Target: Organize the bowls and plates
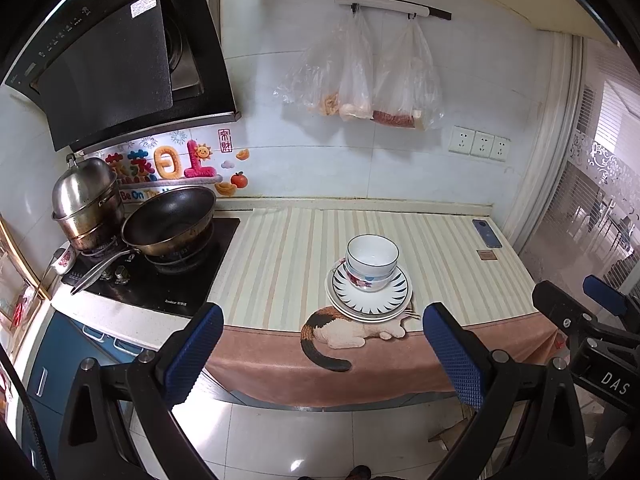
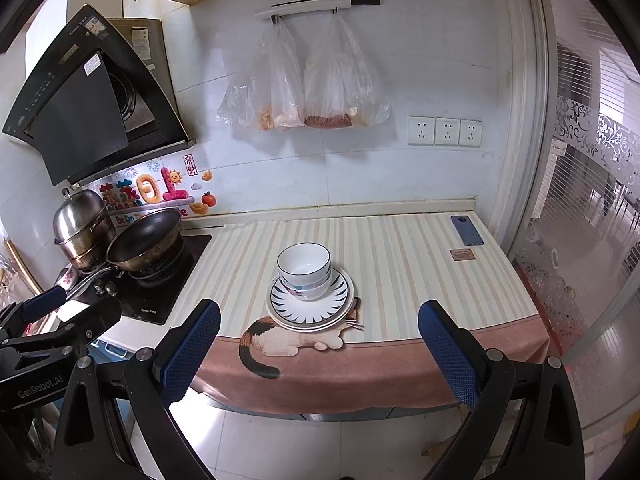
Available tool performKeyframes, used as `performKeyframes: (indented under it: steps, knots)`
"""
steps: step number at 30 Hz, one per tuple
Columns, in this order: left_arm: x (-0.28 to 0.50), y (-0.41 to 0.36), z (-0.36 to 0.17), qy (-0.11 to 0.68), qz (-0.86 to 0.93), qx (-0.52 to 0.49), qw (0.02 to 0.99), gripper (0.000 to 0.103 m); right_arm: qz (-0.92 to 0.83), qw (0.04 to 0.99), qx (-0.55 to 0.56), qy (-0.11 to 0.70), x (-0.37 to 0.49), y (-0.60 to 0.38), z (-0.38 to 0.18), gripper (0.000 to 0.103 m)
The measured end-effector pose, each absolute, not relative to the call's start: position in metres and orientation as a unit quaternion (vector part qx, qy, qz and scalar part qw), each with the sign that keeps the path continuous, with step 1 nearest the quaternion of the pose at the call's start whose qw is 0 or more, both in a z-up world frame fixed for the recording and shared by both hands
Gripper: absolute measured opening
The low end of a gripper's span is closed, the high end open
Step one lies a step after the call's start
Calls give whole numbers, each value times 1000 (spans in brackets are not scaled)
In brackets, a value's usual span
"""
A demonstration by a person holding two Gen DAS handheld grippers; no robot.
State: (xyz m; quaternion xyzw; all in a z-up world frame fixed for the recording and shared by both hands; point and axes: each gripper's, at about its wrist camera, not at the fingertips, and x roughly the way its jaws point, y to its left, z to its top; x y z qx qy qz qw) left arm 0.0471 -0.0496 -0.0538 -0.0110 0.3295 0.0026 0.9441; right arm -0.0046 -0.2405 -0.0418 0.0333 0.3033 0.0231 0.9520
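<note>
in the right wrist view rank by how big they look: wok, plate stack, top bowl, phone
1. plate stack and wok: look about alike, and the wok sits farther off, so unranked
2. top bowl
3. phone

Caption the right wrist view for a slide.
Open right gripper faces stacked bowls on plates atop a striped cat-print cloth.

Materials, my feeds
Glossy ceramic bowls (image 1: pixel 372 258) and plates (image 1: pixel 370 300); matt cloth mat (image 1: pixel 280 256); shiny steel pot (image 1: pixel 86 200) far left.
</note>
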Motion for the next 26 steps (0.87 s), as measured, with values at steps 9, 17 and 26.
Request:
performKeyframes:
  steps: [9, 17, 26]
  knots:
    - [47, -46, -54, 327, -2, -10, 945, 102, 18, 952, 36, 304, -6, -240, -41, 101]
    - [45, -45, -53, 328, -2, -11, 945, 102, 18, 953, 37, 302, -7, -241, -41, 101]
    - [41, -41, -52, 323, 1, -8, 946, 102, 18, 953, 38, 301, -8, -240, -41, 101]
